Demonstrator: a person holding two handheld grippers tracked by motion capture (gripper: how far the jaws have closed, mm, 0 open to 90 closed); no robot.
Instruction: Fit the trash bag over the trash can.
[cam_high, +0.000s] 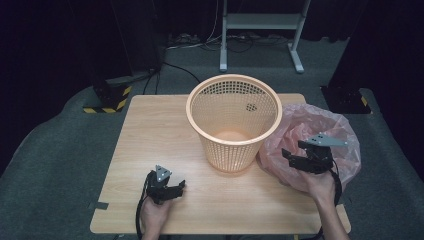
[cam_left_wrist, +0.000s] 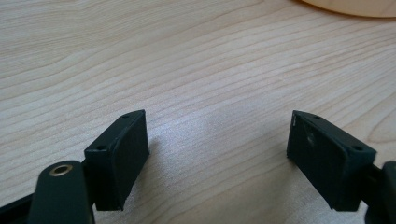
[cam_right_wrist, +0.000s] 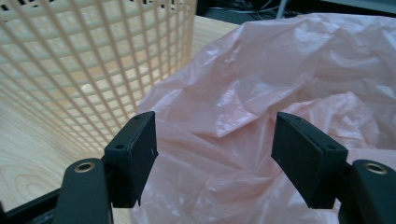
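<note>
Bag (cam_right_wrist: 289, 65) lies just ahead of the right gripper's (cam_right_wrist: 215, 144) parted fingers (cam_right_wrist: 133, 154).

The high view looks forward and down from above the person's side, taking in the whole wooden table (cam_high: 150, 150), the mesh basket (cam_high: 233, 122) at its middle and the pink plastic bag (cam_high: 320, 135) to the right. The left gripper view sits very low and close over bare tabletop (cam_left_wrist: 196, 70), facing along its 2 black jaws; the tan edge (cam_left_wrist: 355, 5) at its top is probably the basket's base. The right gripper view looks from close range toward the bag (cam_right_wrist: 289, 74), with the basket wall (cam_right_wrist: 84, 60) at its left. All 3 views share the tabletop.
</note>
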